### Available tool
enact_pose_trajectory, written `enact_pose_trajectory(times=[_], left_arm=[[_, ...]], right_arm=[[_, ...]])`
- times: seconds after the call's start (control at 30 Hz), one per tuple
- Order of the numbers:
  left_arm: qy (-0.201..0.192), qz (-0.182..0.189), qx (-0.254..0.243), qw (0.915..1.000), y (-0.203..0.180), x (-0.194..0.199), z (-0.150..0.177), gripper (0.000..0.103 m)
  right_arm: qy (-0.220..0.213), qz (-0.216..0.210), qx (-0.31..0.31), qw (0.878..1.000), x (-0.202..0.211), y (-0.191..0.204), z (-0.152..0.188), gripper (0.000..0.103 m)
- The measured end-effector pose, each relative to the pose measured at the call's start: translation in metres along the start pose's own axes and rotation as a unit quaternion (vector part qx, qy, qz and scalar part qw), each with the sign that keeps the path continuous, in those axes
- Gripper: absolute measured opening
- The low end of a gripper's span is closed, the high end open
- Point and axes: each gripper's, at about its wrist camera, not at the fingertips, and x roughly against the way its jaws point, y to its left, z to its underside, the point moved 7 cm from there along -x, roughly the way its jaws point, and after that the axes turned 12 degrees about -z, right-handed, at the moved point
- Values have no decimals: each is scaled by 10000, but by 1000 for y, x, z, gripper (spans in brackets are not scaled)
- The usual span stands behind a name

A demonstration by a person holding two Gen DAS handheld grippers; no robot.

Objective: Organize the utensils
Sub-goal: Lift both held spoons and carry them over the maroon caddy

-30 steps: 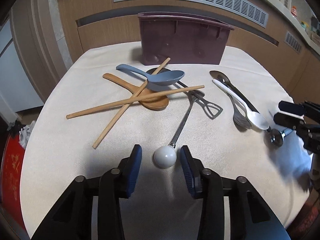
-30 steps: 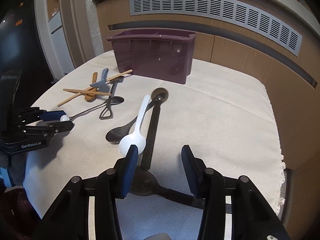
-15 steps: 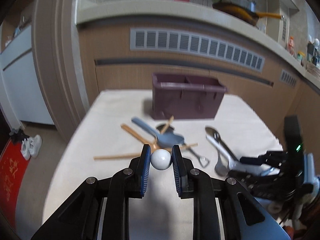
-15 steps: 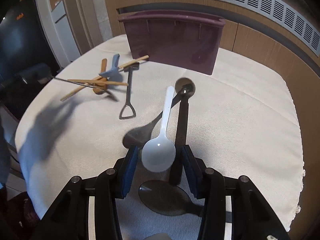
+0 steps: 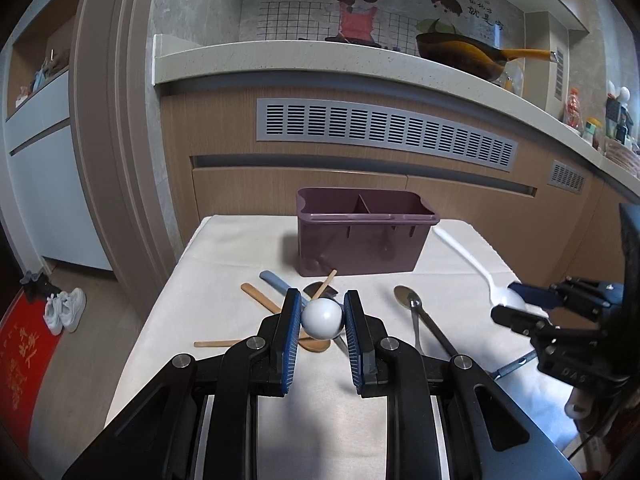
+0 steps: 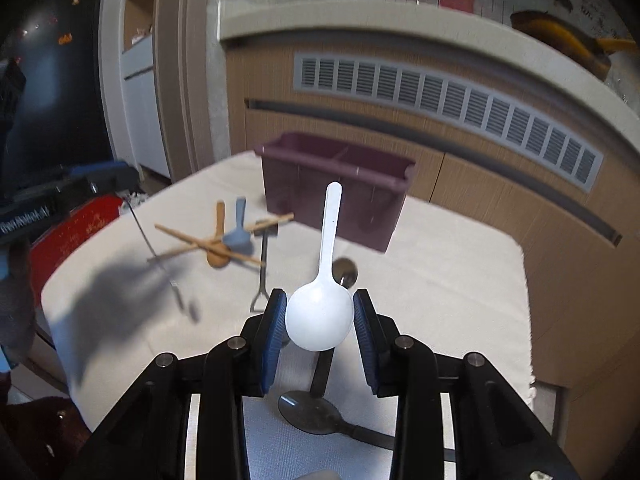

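LEFT: left gripper (image 5: 322,318) clamped on white ball-end handle (image 5: 322,317), lifted over table (image 5: 452,256) near edge | RIGHT: right gripper (image 6: 320,320) just closing, pinching white plastic spoon (image 6: 324,288) by bowl, aloft | TARGET: maroon caddy (image 5: 362,236) at far edge | RISK: round ball, curved bowl – may slip, swing, snag crossed chopsticks (image 6: 208,240).

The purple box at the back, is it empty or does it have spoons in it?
Looks empty. From the left view, the purple box shows two compartments with bare walls and nothing sticking out; their bottoms are hidden.
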Motion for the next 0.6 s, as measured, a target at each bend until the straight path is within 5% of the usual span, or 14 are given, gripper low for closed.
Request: enact_pose_trajectory(times=[0.27,0.4,0.6], left_arm=[[42,-29,49,10000,1,6,1,22],[80,-53,90,9999,3,5,3,22],[178,-22,145,9997,3,0,6,22]], right_arm=[[457,-11,86,9989,-14,5,28,33],[913,-673,-254,9932,-22,4,55,34],[831,-542,-139,9950,-15,3,56,35]])
